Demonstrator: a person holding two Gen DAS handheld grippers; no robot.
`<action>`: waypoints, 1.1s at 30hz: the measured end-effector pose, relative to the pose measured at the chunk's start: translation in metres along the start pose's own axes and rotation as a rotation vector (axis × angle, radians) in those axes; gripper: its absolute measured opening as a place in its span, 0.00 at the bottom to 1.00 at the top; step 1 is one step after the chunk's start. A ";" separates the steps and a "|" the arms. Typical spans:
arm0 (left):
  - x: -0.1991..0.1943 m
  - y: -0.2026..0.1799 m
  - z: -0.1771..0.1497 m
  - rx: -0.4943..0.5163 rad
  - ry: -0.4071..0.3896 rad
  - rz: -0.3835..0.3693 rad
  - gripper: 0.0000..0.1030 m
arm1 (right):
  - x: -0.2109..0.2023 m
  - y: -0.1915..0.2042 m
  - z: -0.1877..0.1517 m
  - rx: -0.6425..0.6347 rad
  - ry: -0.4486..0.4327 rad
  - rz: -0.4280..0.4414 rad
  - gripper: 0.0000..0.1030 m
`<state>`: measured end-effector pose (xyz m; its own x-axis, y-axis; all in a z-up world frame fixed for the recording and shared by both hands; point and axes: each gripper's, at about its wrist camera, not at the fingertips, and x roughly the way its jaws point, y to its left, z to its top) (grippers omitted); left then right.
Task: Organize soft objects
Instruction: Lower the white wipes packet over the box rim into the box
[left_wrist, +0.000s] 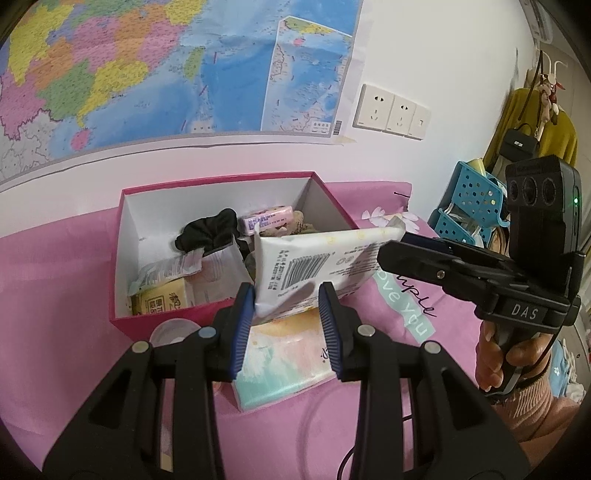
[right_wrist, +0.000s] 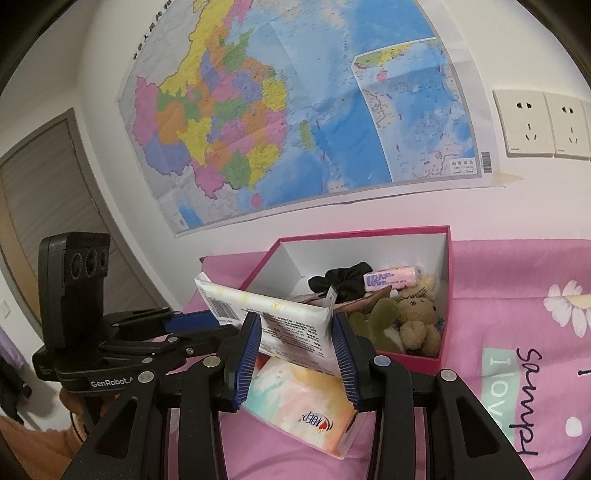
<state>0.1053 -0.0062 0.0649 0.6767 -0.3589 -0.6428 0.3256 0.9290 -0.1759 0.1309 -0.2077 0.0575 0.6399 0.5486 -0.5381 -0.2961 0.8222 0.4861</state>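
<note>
From my left gripper (left_wrist: 287, 295), the white tissue pack (left_wrist: 314, 264) ahead hides the pink box's (left_wrist: 218, 181) right half. Its small print is unreadable. Below my fingers, the pastel pack (left_wrist: 280, 365) is partly covered.

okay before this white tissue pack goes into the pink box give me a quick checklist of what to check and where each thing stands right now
1. Left gripper clamped on one end of the white tissue pack: ok.
2. Right gripper clamped on the other end: ok.
3. Pack lifted clear of the pastel tissue pack on the pink bedsheet: ok.
4. Pack over the pink box: not ok, it hangs at the near rim.
5. Free space in the box: cannot tell; black scrunchie, plush bear and yellow tissue pack already fill much of it.
</note>
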 end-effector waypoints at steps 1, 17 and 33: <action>0.000 0.000 0.000 0.000 -0.001 0.001 0.36 | 0.001 -0.001 0.001 0.001 0.000 -0.001 0.39; 0.007 0.001 0.008 0.001 -0.004 0.010 0.36 | 0.004 -0.003 0.010 -0.004 -0.012 -0.013 0.39; 0.015 0.012 0.020 -0.015 0.001 0.028 0.36 | 0.014 -0.002 0.023 -0.008 -0.021 -0.009 0.39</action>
<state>0.1328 -0.0022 0.0675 0.6844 -0.3326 -0.6488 0.2968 0.9399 -0.1687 0.1567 -0.2052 0.0642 0.6574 0.5379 -0.5277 -0.2961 0.8284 0.4755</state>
